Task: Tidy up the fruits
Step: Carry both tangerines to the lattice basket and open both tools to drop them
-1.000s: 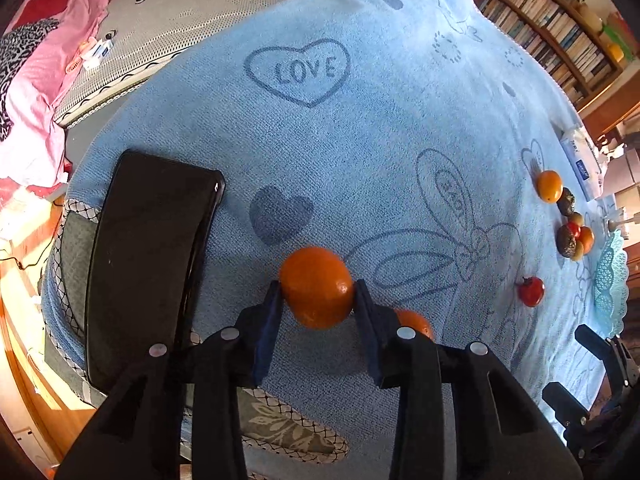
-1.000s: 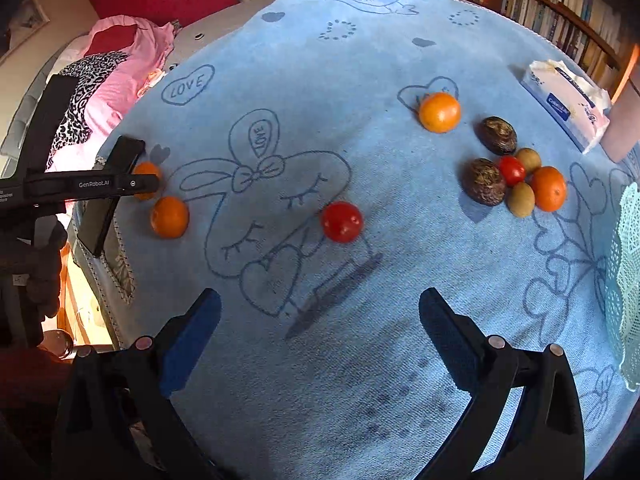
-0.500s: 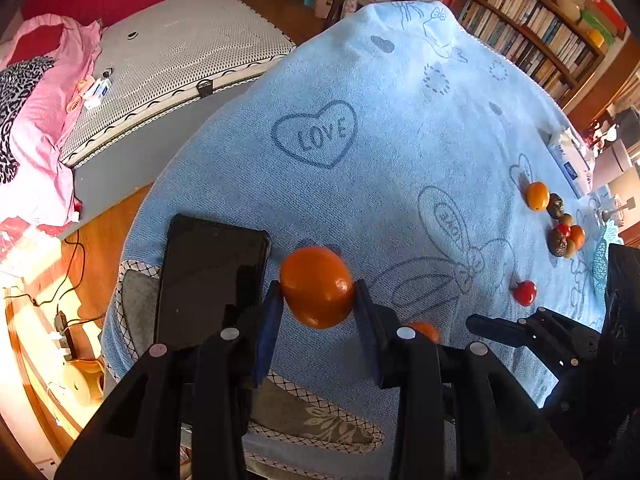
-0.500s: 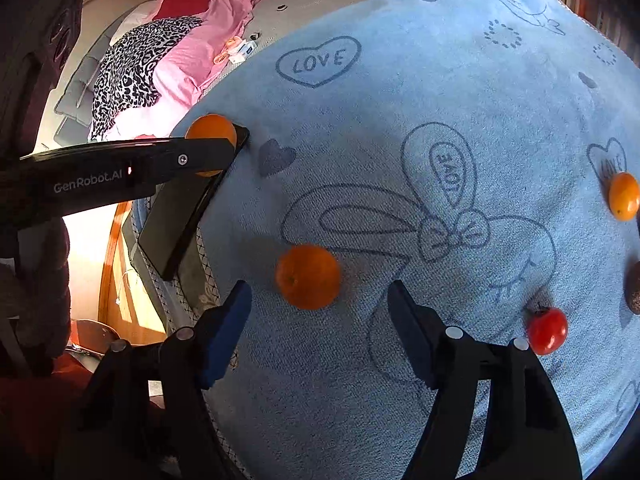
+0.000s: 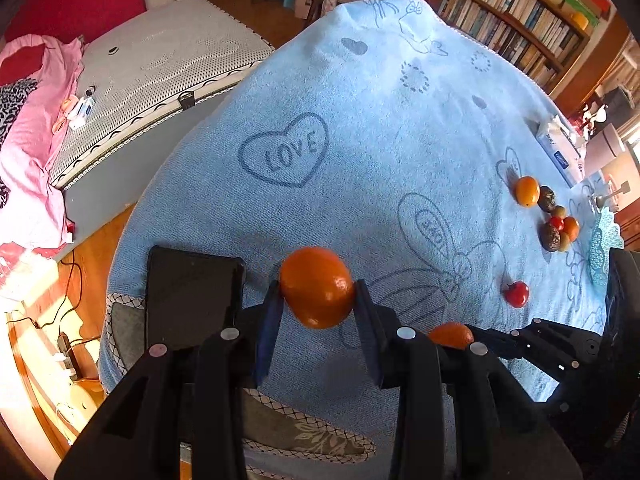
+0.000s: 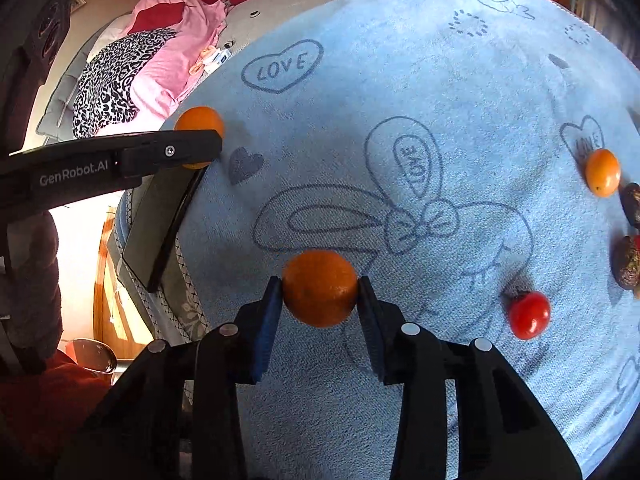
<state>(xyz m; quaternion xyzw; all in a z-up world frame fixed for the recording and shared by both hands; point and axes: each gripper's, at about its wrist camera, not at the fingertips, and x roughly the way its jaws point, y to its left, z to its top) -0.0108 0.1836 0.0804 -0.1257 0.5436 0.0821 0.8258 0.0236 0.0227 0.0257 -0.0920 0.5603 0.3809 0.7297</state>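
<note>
Both claws have fruit between their pads. Right claw point(image 6: 320, 300) is closed onto a round orange tangerine point(image 6: 320, 288) that sits low, at or just above the blue terry cloth with rabbit and heart drawings point(image 6: 400, 80) covering the tabletop; whether it has left the cloth I cannot tell. Left claw point(image 5: 316, 300) grips a second round orange tangerine point(image 5: 316, 286), held clear above the cloth, with a flat black phone-like slab point(image 5: 188, 292) just to its left.

For the right claw, lift straight up before travelling, pads level across the widest part of the fruit, so the round skin does not roll out. Squeeze only firmly enough to hold it.

Ahead and to the right of the right claw lies a small shiny red tomato point(image 6: 529, 315), apart from the rest. Farther right is the gathered group: another orange citrus fruit point(image 6: 602, 172) and dark wrinkled brown fruits point(image 6: 628, 262). Carry both tangerines there, I judge, and set them beside the orange one without nudging the pile.
</note>
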